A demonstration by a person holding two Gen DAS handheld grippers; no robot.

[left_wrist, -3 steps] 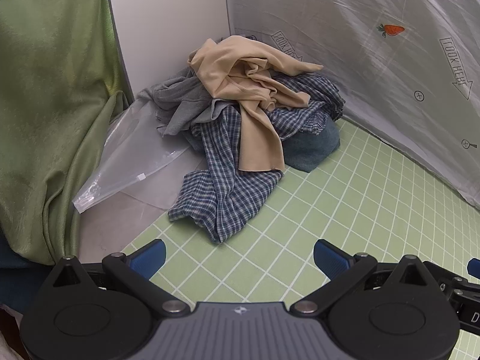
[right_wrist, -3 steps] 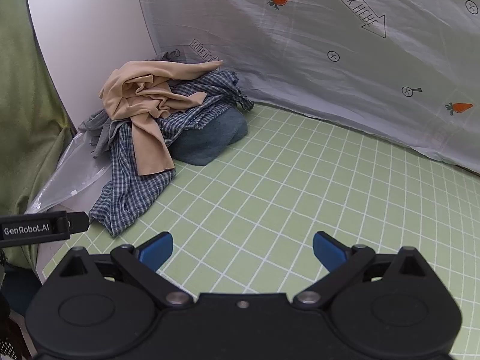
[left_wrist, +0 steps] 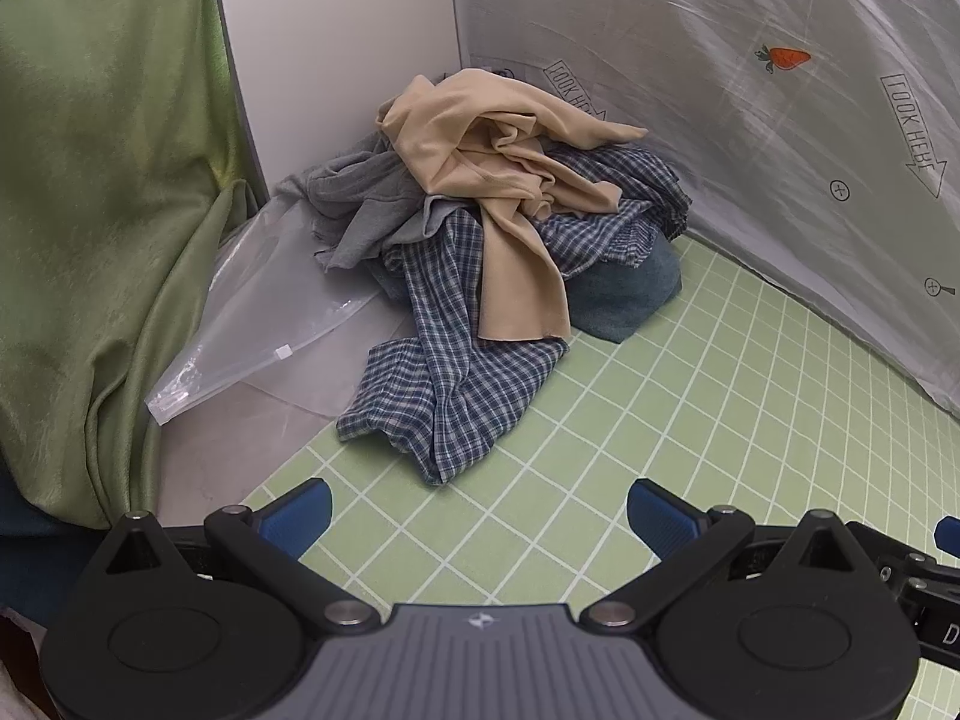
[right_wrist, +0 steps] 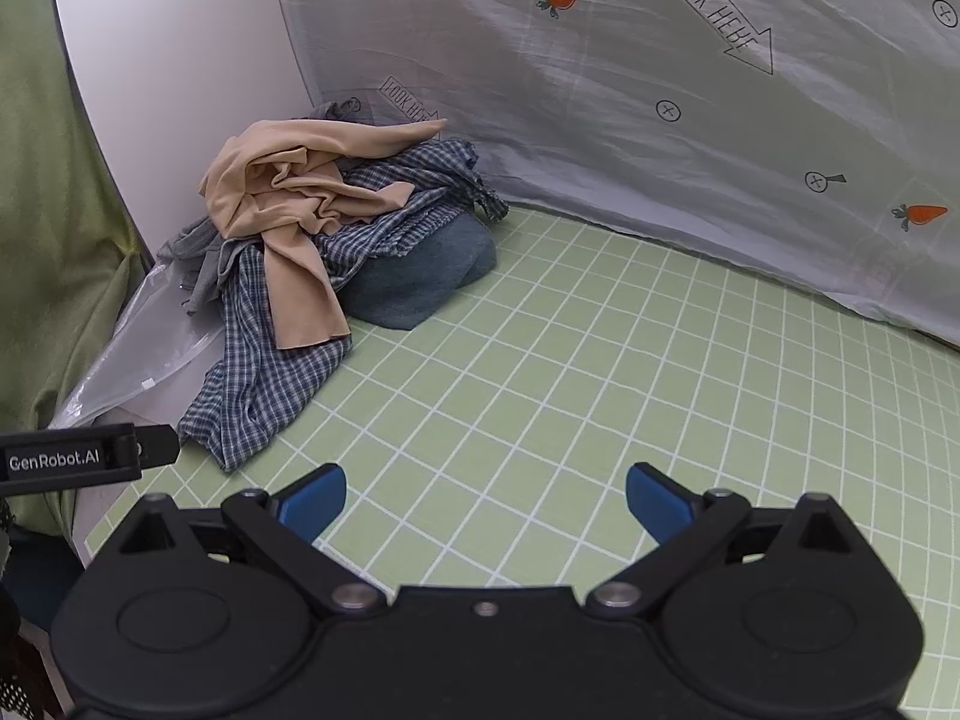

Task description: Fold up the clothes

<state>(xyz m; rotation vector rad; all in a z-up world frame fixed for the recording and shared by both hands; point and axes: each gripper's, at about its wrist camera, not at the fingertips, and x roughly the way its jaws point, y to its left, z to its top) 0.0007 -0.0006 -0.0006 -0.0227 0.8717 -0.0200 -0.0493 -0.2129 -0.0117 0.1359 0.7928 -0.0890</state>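
At the far corner of the table (left_wrist: pixel 690 420), a heap of clothes sits where the white wall meets the grey printed sheet (left_wrist: pixel 750 180). A tan garment (left_wrist: pixel 498 180) drapes over a blue checked shirt (left_wrist: pixel 456 384), with grey cloth (left_wrist: pixel 360 210) and a teal piece (left_wrist: pixel 630 294) beneath. A clear plastic bag (left_wrist: pixel 258 324) lies by the left edge. The left gripper (left_wrist: pixel 478 513) hovers near, blue fingers (left_wrist: pixel 297 516) spread wide, empty.

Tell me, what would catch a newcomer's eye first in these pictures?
A heap of crumpled clothes sits in the far corner of the green grid mat, topped by a tan garment over a blue checked shirt. Behind it hangs a grey sheet printed with orange carrots. In front, both grippers stand wide open and empty.
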